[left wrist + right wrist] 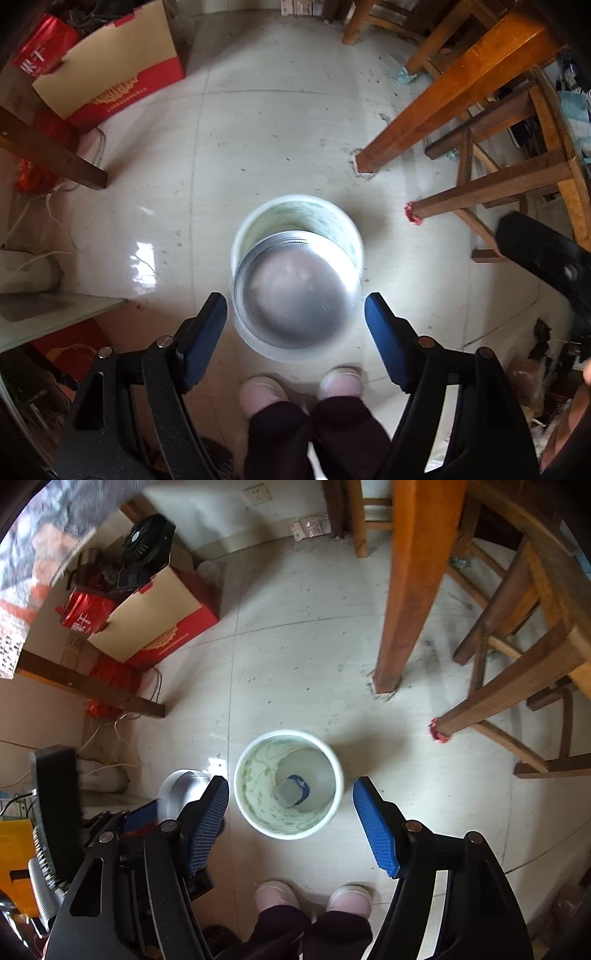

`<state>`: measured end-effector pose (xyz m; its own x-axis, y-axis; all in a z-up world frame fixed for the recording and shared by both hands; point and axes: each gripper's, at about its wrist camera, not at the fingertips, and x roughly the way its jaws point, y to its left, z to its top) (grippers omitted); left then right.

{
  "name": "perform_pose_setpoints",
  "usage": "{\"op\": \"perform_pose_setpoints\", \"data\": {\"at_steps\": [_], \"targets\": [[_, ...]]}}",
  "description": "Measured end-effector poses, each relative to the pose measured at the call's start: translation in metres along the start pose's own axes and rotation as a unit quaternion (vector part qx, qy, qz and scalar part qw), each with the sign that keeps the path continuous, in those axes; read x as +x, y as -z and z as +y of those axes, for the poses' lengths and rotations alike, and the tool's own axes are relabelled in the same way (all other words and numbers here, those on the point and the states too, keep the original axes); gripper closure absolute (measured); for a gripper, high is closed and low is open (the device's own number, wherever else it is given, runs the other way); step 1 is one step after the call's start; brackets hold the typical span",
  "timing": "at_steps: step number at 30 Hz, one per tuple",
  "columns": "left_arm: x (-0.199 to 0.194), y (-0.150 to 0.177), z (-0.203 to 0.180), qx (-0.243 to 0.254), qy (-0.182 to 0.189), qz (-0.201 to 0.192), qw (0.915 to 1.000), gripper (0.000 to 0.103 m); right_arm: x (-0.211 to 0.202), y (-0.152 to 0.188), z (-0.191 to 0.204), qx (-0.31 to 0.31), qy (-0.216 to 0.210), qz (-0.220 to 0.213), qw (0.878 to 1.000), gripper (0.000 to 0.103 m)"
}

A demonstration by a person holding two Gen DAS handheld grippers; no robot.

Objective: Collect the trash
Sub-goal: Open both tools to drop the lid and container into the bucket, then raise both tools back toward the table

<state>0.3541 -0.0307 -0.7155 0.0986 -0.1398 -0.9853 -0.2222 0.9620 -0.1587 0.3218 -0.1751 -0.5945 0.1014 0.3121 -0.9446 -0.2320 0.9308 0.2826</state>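
Floor [295, 664]: pale tiles with thin grout lines, speckled with dark grit; a bright glare patch [142, 266] on the left.
Wall [207, 513]: white, with a socket [256, 493] near the floor.
Table leg [410, 590]: thick orange wood, standing on the floor, debris around its foot.
Stools [517, 657]: wooden, right of the table leg; one leg tip wrapped in red [439, 734].
Box [162, 627]: red and cream cardboard, by the left wall, flap open.
Fan [146, 550]: black, above the box.
Cords [110, 738]: white, trailing on the floor at left.
Beam [51, 151]: dark wood, slanting at left.
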Motion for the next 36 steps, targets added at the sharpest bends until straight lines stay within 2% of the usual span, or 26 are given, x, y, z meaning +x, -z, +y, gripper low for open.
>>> {"op": "perform_pose_setpoints", "data": {"at_steps": [4,12,19,23,29,36], "targets": [[-0.01,-0.006,-0.006,-0.01,0.026,0.007,0.9996,0.026,-0.016,-0.005,0.003,-0.001,0.003,-0.012,1.0,0.036],[-0.079,-0.006,-0.012,0.001,0.001,-0.01,0.9999,0.026,-0.067,-0.01,0.016,0.007,0.0,-0.024,1.0,0.036],[-0.184,-0.005,-0.016,-0.001,-0.009,-0.047,0.9989,0.026,-0.139,-0.015,0.035,0.014,-0.001,-0.042,0.999,0.037],[-0.254,-0.003,-0.019,0.009,-0.025,-0.081,0.9964,0.026,-0.19,-0.019,0.051,0.009,-0.002,-0.06,0.998,0.037],[-0.366,-0.001,-0.021,0.015,-0.029,-0.147,0.9886,0.026,-0.263,-0.025,0.078,-0.008,-0.005,-0.091,0.996,0.037],[-0.48,0.003,-0.031,0.031,-0.014,-0.218,0.9753,0.026,-0.364,-0.033,0.113,-0.028,-0.012,-0.163,0.986,0.037]]}}
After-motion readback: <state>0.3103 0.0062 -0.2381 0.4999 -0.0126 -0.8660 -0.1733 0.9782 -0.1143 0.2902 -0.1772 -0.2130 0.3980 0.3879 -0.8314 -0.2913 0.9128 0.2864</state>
